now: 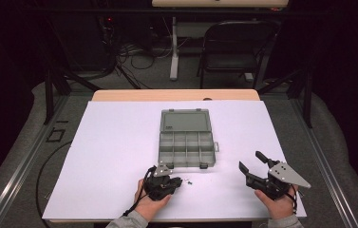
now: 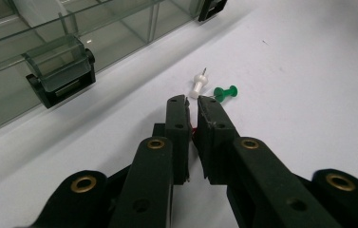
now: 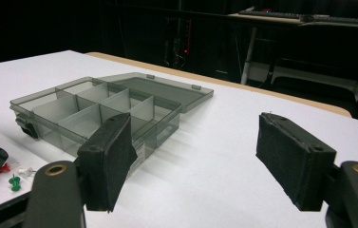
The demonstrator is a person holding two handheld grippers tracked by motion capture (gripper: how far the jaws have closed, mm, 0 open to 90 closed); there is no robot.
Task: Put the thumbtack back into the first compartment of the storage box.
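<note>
The white table [image 1: 119, 156] carried an open grey organiser box [image 1: 186, 137] at its middle, lid laid back on the far side. Your right gripper [image 1: 252, 161] hung at the near right, jaws wide and empty. Your left gripper [image 1: 174, 179], near the box's near edge, had narrowed onto a red pushpin [image 2: 193, 134] — white pushpin [image 2: 198, 83] and green pushpin [image 2: 225, 93] lay just beyond its tips.

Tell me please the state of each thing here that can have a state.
Compartment box: lid open, compartments look empty.
Left gripper: nearly shut on a red pushpin.
Right gripper: open, holds nothing.
White pushpin: lying loose on the table.
Green pushpin: lying loose beside it.
</note>
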